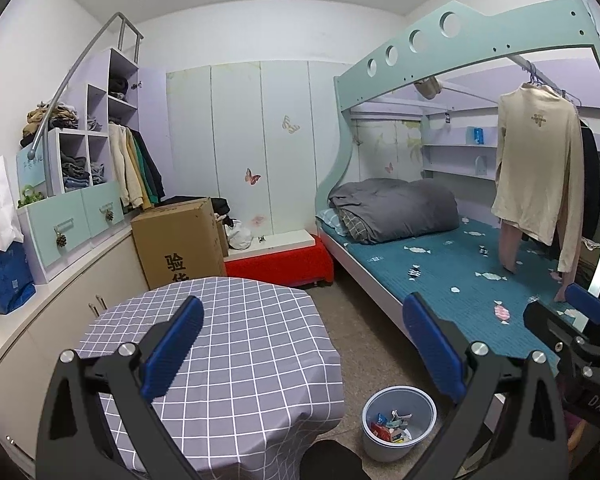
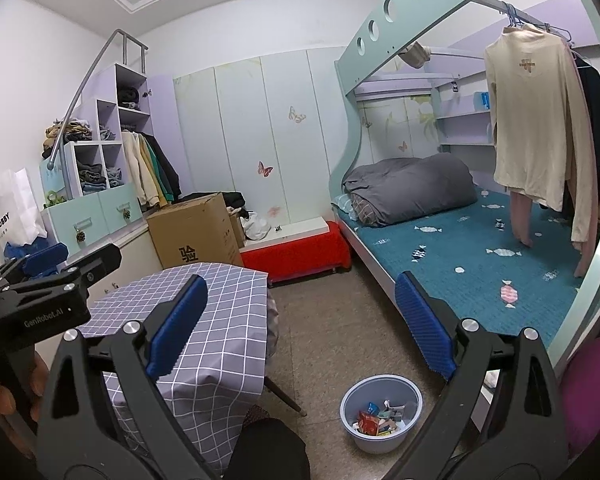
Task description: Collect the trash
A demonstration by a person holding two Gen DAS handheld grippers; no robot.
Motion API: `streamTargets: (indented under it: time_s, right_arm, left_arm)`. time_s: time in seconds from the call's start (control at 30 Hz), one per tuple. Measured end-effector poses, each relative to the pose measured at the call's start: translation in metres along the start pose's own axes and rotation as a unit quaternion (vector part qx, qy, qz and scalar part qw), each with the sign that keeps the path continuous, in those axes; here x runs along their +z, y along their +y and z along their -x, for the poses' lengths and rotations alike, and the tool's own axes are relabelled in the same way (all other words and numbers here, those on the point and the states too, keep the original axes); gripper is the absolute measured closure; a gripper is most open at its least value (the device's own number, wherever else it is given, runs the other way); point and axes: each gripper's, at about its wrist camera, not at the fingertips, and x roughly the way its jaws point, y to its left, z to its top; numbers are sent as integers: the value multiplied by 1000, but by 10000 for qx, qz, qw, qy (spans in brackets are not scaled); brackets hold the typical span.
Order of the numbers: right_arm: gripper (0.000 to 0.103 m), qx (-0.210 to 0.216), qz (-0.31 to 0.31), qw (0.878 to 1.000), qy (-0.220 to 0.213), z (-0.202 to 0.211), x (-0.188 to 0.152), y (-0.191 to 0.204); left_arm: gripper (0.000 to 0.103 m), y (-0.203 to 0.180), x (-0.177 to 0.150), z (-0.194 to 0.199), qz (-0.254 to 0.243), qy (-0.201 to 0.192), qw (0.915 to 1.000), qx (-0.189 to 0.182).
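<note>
A grey-blue trash bin (image 1: 380,450) (image 2: 370,445) stands on the floor between the table and the bed, with several colourful wrappers (image 1: 392,428) (image 2: 376,418) inside. My left gripper (image 1: 306,346) hangs open and empty above the checked tablecloth and the bin. My right gripper (image 2: 302,322) is also open and empty, over the floor above the bin. Each gripper shows at the edge of the other's view: the right gripper (image 1: 560,312), the left gripper (image 2: 74,258). Small candy-shaped patches dot the teal bed sheet (image 2: 460,248); print or loose wrappers, I cannot tell.
A round table with a grey checked cloth (image 1: 240,320) (image 2: 228,300) stands at lower left. Behind it are a cardboard box (image 1: 180,236), a red-covered bench (image 1: 284,266) and white cabinets. A bunk bed (image 1: 440,280) with hanging clothes (image 1: 540,168) fills the right.
</note>
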Motion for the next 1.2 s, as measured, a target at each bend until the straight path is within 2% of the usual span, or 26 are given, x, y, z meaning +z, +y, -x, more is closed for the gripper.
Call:
streamTargets:
  time_s: [1.2]
  right_arm:
    - [10,-10,-63,9999,115,-1,-12,-2]
  left_arm:
    - [5,-2,-7,-3,-44,77,10000,-40]
